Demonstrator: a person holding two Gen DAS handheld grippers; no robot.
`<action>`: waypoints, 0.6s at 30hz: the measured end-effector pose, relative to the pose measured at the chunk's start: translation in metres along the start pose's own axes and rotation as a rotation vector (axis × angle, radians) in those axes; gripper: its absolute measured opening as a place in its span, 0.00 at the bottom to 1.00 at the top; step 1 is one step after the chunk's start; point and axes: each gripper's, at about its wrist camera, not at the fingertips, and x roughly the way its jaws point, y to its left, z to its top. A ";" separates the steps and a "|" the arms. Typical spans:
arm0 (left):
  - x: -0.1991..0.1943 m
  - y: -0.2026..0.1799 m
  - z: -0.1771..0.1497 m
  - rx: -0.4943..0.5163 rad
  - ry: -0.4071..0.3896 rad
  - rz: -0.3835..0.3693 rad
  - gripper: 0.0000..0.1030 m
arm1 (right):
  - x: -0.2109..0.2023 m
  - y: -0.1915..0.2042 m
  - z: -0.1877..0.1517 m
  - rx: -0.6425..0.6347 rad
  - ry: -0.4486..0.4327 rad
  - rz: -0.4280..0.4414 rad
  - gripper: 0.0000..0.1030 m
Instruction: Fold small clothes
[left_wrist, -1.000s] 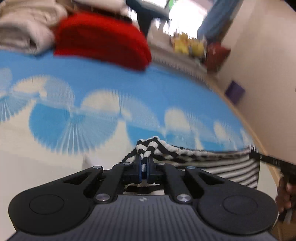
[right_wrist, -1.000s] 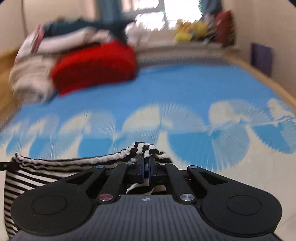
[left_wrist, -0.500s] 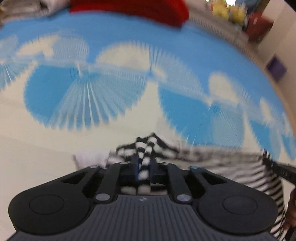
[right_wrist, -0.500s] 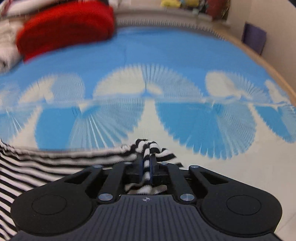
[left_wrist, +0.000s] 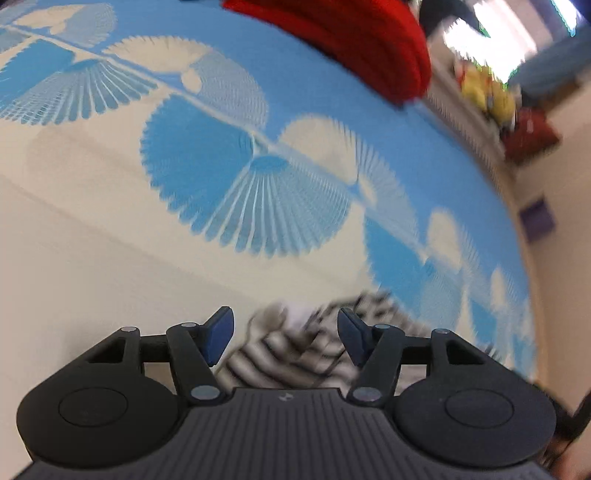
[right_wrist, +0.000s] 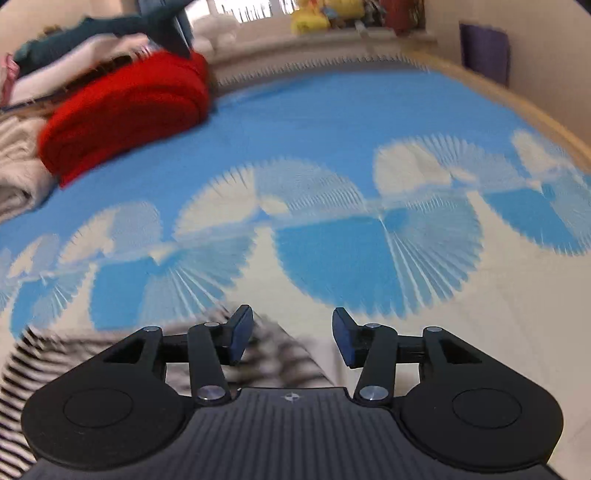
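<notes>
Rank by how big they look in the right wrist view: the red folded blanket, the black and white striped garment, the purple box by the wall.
1. Red folded blanket, largest.
2. Black and white striped garment; it's nearest the camera and partly hidden, so its rank is unsure.
3. Purple box, clearly smallest, though farthest away.

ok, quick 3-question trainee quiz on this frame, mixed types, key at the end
1. True or false: the left tool is clamped on the striped garment.
2. Multiple choice: the folded red garment lies on
A. the blue and cream patterned mat
B. a wooden chair
C. a metal shelf
3. Fill in: in the right wrist view, the striped garment lies mostly toward the ____ side of the right tool.

Key
1. False: its jaws are opening, pads clear of the cloth.
2. A
3. left
</notes>
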 end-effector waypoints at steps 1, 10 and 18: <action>0.006 -0.003 -0.002 0.039 0.021 0.011 0.65 | 0.006 -0.005 -0.004 -0.001 0.043 0.003 0.48; 0.028 -0.048 -0.021 0.358 0.010 0.169 0.05 | 0.030 0.006 -0.017 -0.105 0.146 -0.019 0.01; 0.026 -0.034 -0.005 0.218 -0.119 0.247 0.06 | 0.020 0.006 0.002 -0.059 -0.022 -0.103 0.02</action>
